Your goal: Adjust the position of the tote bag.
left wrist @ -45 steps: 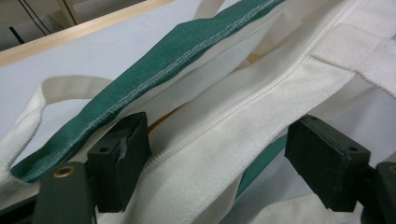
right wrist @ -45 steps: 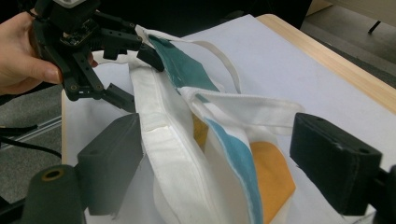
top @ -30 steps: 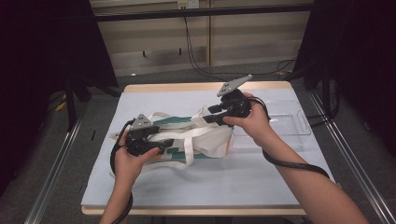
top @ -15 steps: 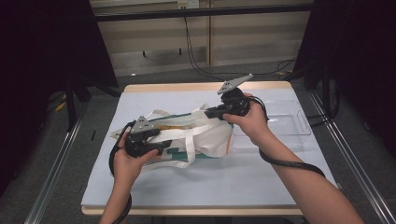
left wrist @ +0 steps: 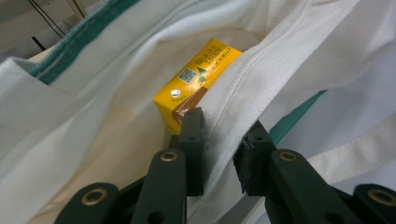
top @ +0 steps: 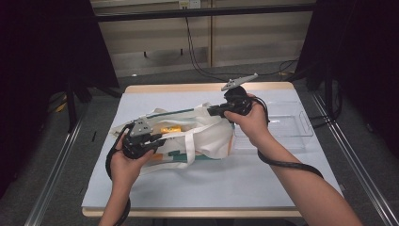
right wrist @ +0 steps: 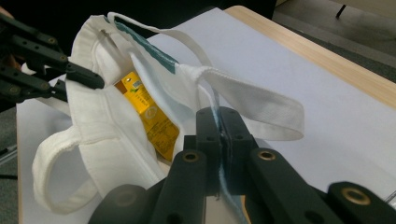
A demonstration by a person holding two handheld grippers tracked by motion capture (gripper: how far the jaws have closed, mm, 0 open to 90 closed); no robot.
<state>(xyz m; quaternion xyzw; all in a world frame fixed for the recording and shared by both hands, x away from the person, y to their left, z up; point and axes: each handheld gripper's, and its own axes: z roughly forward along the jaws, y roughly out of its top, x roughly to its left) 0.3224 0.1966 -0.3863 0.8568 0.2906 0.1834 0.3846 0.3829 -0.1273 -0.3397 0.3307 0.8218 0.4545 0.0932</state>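
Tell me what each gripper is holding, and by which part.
Both hold the white tote bag by its mouth rim: the right gripper is shut on one edge, the left gripper has just been closing on the opposite edge.

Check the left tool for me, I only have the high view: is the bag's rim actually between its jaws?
Observer: Yes. The bag rim runs between the jaws of the left tool, which have just been closing. One jaw is inside the bag, the other outside.
Operator: Right tool?
Observer: The right tool is shut on a thin edge of the bag's cloth, with its pads nearly meeting.
Operator: The yellow thing inside?
Observer: A carton with a brown panel and a small square code printed on it. It lies just beyond the left tool's inner jaw.
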